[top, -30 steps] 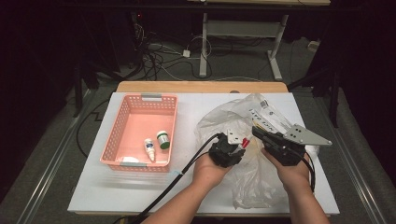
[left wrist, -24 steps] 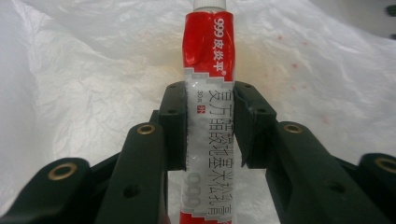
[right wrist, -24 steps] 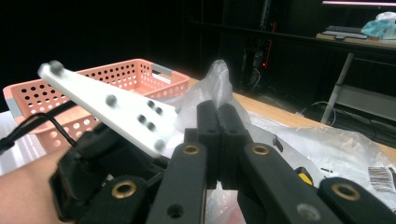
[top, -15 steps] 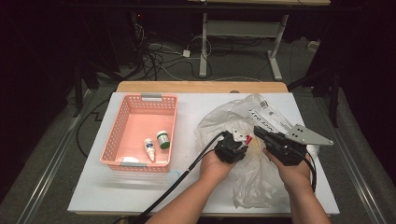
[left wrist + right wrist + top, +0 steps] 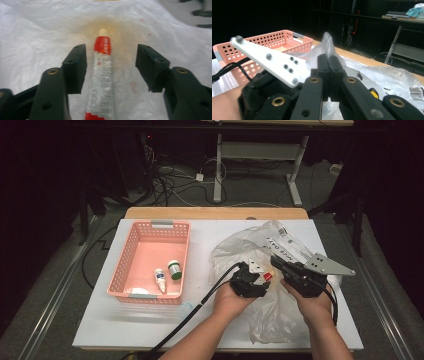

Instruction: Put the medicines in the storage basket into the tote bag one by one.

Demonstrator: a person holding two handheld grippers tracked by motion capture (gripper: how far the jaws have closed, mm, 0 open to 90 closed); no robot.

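Note:
A crumpled clear plastic bag [image 5: 240, 245] lies on the white table, right of centre. My left gripper [image 5: 260, 272] reaches into it. In the left gripper view its jaws [image 5: 112, 51] have just been opening and stand apart around a red-and-white tube [image 5: 101, 72] that lies on the bag [image 5: 37, 30]. The tube rests close to the left pad, with a gap to the right one. The tube's red part [image 5: 267, 277] shows beside that gripper. My right gripper [image 5: 276, 261] is shut, its tips [image 5: 328, 58] pinching a raised fold of the bag [image 5: 325, 41].
A pink perforated basket [image 5: 150, 227] stands at the left of the table, holding a white dropper bottle [image 5: 160, 280] and a green-capped jar [image 5: 174, 270]. The basket [image 5: 274, 37] also shows behind the right gripper. The left gripper's black cable [image 5: 200, 300] trails toward the front edge.
My left hand has shifted slightly right, closer to the right gripper and deeper into the bag. The right hand has kept still.

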